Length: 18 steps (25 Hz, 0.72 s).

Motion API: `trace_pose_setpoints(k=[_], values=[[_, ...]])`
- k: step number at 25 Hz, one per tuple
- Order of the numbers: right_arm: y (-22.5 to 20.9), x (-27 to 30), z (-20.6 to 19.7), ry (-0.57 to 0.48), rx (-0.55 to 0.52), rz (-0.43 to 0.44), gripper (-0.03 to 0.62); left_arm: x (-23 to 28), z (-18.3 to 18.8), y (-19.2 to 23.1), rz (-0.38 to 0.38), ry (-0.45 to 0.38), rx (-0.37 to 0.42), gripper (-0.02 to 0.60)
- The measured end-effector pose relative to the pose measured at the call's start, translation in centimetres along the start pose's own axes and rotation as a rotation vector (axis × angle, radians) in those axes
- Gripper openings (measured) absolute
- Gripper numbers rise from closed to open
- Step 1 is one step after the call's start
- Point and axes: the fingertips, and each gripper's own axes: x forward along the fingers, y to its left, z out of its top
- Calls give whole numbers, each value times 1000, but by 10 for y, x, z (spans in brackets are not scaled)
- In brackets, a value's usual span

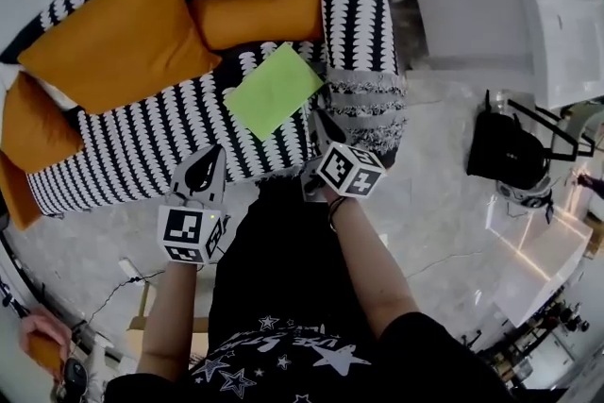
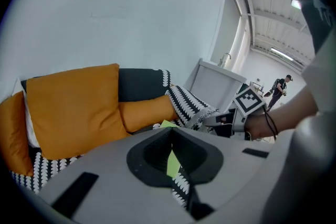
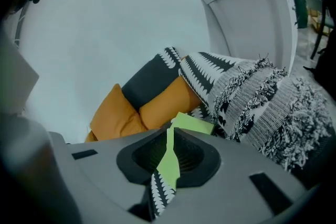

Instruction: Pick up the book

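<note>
A thin lime-green book lies flat on the black-and-white patterned sofa seat, near the right armrest. My left gripper hangs over the seat's front edge, below and left of the book, jaws together and holding nothing. My right gripper hovers just off the book's lower right corner, also shut and empty. In the left gripper view the book peeks over the closed left gripper. The right gripper view shows the book just beyond the shut right gripper.
Orange cushions lean against the sofa back, one more behind the book. The fringed patterned armrest rises right of the book. A white cabinet and a black bag stand on the marble floor to the right.
</note>
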Motion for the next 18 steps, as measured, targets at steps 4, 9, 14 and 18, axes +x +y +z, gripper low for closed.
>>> trace_pose_setpoints(k=[4, 9, 14, 18], values=[[-13, 20, -11, 49, 17, -34, 35, 23, -7, 11, 25, 29, -52, 5], [-31, 49, -21, 98, 28, -71, 38, 45, -14, 25, 44, 55, -91, 5], [-50, 72, -29, 122, 49, -106, 65, 66, -22, 27, 36, 78, -78, 5], [-69, 85, -38, 141, 98, -135, 145, 80, -25, 26, 30, 91, -86, 5]])
